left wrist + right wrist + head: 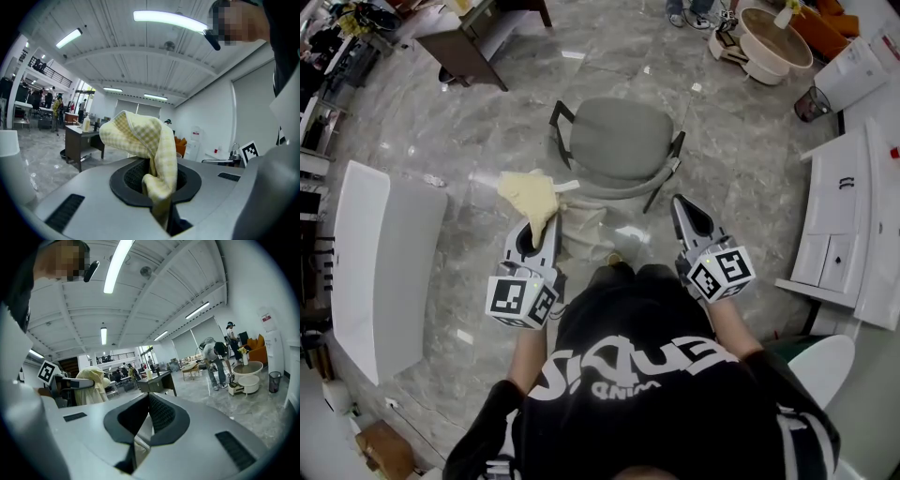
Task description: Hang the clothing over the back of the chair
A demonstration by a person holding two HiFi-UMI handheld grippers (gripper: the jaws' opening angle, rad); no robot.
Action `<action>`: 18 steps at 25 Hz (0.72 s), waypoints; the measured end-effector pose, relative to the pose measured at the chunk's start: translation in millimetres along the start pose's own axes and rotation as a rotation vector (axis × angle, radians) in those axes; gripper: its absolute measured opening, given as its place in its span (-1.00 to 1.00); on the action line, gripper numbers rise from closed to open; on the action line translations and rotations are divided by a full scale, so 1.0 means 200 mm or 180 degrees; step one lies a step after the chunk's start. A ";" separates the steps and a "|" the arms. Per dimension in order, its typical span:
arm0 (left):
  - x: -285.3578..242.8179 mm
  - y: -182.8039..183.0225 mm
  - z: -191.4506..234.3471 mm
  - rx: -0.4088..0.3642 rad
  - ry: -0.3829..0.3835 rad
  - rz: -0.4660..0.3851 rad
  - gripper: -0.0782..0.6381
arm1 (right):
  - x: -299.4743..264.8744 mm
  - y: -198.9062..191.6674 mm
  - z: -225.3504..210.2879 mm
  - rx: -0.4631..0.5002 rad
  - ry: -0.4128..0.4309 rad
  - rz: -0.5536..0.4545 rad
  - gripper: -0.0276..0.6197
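On the glossy marble floor (609, 56) stands a grey chair (619, 141).

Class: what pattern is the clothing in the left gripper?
The clothing is pale yellow gingham; left gripper view.

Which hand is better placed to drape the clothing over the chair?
Left: the left tongs grip the yellow clothing just short of the chair; the right tongs are shut, apart from it.
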State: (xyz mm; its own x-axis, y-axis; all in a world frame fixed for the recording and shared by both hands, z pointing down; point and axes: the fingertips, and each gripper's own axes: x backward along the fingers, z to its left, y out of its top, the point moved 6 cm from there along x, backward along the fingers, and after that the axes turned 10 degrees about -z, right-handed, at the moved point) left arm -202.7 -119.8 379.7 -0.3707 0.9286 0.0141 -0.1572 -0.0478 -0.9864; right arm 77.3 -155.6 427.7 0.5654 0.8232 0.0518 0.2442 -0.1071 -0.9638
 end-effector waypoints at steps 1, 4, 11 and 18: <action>-0.01 0.00 0.01 0.0002 -0.0001 0.0000 -0.64 | -0.02 0.00 0.00 0.0004 0.0003 0.0008 -0.87; -0.05 0.00 0.02 0.0016 0.0010 0.0003 -0.64 | -0.06 0.01 0.00 0.0014 0.0041 0.0030 -0.87; -0.14 0.03 0.03 -0.0028 0.0076 0.0024 -0.64 | -0.15 0.06 -0.05 0.0019 0.0150 0.0072 -0.87; -0.24 0.11 0.08 -0.0111 0.0110 -0.0053 -0.64 | -0.22 0.09 -0.09 0.0042 0.0227 0.0044 -0.87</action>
State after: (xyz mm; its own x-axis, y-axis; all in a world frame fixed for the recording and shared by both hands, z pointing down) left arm -202.6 -171.2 360.7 -0.3363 0.9414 0.0255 -0.1309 -0.0199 -0.9912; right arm 71.3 -203.1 413.3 0.6234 0.7799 0.0566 0.2258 -0.1103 -0.9679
